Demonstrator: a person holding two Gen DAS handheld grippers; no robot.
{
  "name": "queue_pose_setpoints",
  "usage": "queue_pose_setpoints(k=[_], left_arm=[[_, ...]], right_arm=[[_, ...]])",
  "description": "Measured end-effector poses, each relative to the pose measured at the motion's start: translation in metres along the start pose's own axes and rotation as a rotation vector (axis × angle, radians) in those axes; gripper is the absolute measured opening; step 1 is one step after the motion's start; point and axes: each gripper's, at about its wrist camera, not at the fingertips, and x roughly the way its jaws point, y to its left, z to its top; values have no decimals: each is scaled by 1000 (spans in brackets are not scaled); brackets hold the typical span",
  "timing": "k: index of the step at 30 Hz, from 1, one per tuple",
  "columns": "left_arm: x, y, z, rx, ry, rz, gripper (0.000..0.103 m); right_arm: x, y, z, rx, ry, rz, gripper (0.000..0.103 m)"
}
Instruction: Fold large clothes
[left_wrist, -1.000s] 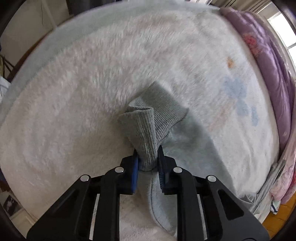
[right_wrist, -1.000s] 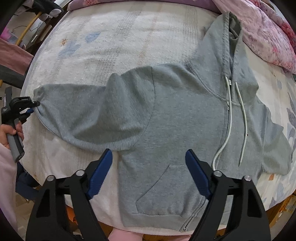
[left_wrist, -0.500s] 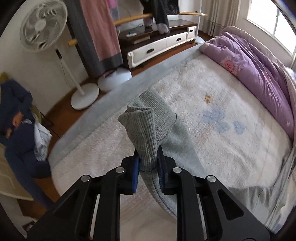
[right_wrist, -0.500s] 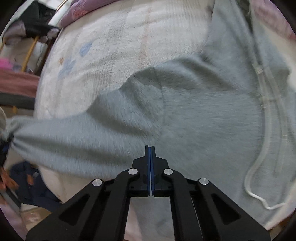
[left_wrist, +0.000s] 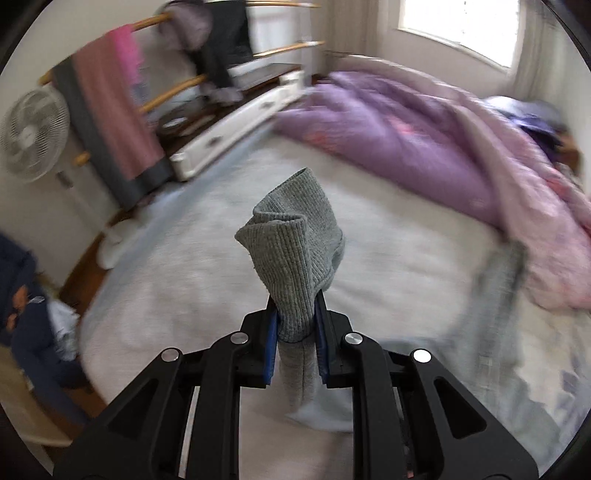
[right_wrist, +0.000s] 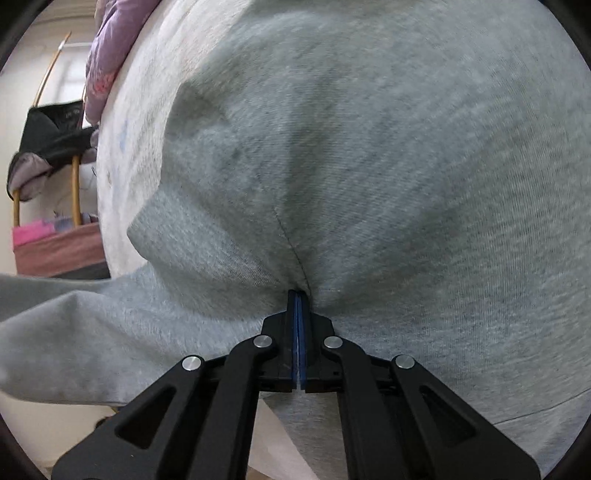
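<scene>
The left gripper angled downward, its fingers clamped on a ribbed cuff. The right gripper tilted down too, fingers pressed fully together.

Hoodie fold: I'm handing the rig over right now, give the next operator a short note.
Left tongs: shut on the hoodie's ribbed cuff, sleeve lifted over the bed.
Right tongs: shut, tips pressed into the hoodie where the sleeve seam meets the body; no cloth visible between the pads.
Done: sleeve picked up, pivot pinned.
Left: carry the cuff across onto the body, probably fold the other sleeve, then fold the body.
</scene>
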Motion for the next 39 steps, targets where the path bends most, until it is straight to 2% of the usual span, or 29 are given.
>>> queue_pose_setpoints(k=[3, 5, 7, 12, 14, 16, 19, 23, 25, 27, 29, 31, 33, 34, 35, 36, 37, 39], left_arm=[[-11, -68, -5, 84, -27, -108, 17], [-11, -108, -15, 127, -10, -177, 17], [-9, -156, -30, 169, 41, -277, 17], [1, -257, -90, 336, 147, -407, 17], [9, -291, -118, 402, 212, -420, 17], [16, -317, -141, 447, 245, -435, 17], [27, -352, -171, 545, 259, -414, 17], [51, -387, -204, 646, 293, -373, 18], [65, -391, -222, 668, 326, -356, 18], [79, -401, -243, 691, 363, -345, 18], [92, -412, -266, 714, 410, -351, 23], [103, -419, -284, 716, 471, -385, 56], [105, -418, -294, 697, 522, -415, 64], [104, -416, -295, 685, 535, -430, 67], [101, -410, -294, 669, 545, -449, 72], [99, -399, -291, 649, 545, -460, 81], [97, -390, -287, 631, 540, -460, 82], [97, -356, -273, 569, 544, -444, 82]], right_arm=[[1, -9, 4, 11, 28, 70, 0], [4, -15, 7, 37, 44, 103, 0], [6, -21, 9, 109, 55, 141, 0], [8, -36, 3, 186, 38, 240, 0], [8, -46, 4, 234, 60, 309, 0], [4, -62, 0, 315, 96, 388, 0], [-34, -106, -17, 381, 93, 375, 3], [-107, -188, -55, 556, 28, 339, 4], [-156, -233, -77, 628, -41, 264, 4], [-201, -266, -92, 677, -117, 180, 5], [-246, -288, -102, 710, -204, 100, 6], [-290, -302, -105, 719, -309, 31, 6], [-313, -307, -103, 716, -377, 20, 8], [-326, -306, -98, 715, -401, 19, 20], [-330, -304, -95, 705, -415, 17, 39], [-336, -299, -89, 684, -428, 12, 46], [-340, -289, -79, 635, -442, 10, 54], [-342, -276, -60, 546, -435, 3, 56]])
